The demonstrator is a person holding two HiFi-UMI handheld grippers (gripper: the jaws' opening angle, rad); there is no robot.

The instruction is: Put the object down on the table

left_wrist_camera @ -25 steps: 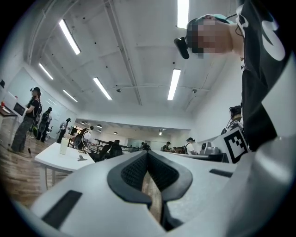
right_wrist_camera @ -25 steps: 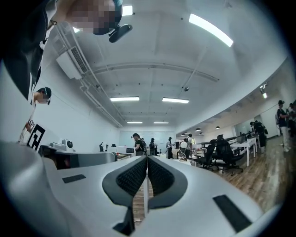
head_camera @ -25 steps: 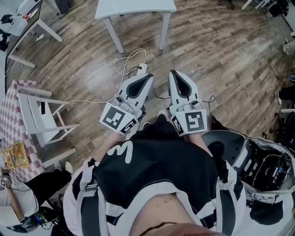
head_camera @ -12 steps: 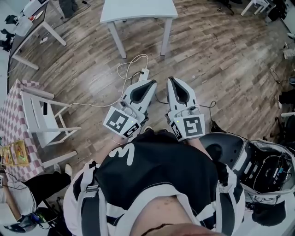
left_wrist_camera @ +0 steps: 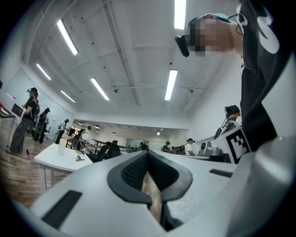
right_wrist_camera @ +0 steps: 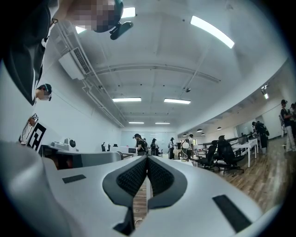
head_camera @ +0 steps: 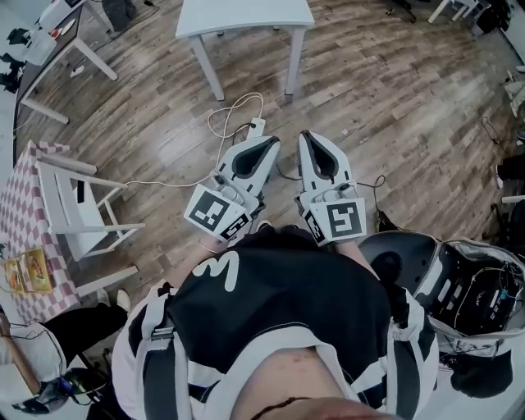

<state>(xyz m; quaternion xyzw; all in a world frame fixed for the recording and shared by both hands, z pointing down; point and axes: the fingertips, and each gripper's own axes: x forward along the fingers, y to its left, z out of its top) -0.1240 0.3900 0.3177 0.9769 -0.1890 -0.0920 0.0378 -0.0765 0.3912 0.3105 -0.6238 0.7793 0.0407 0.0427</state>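
Left tool [head_camera: 269, 143]: closed, empty.
Right tool [head_camera: 306, 135]: closed, empty.
Risk: nothing is held, so nothing can be set on the desk [head_camera: 246, 18] ahead.

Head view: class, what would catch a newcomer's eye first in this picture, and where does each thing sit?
Two white grippers stand out at the centre: the left gripper and the right gripper are side by side, both shut and empty, pointing out over the wooden floor. Ahead of them stands a white table. A power strip with a looped cable lies on the floor between.
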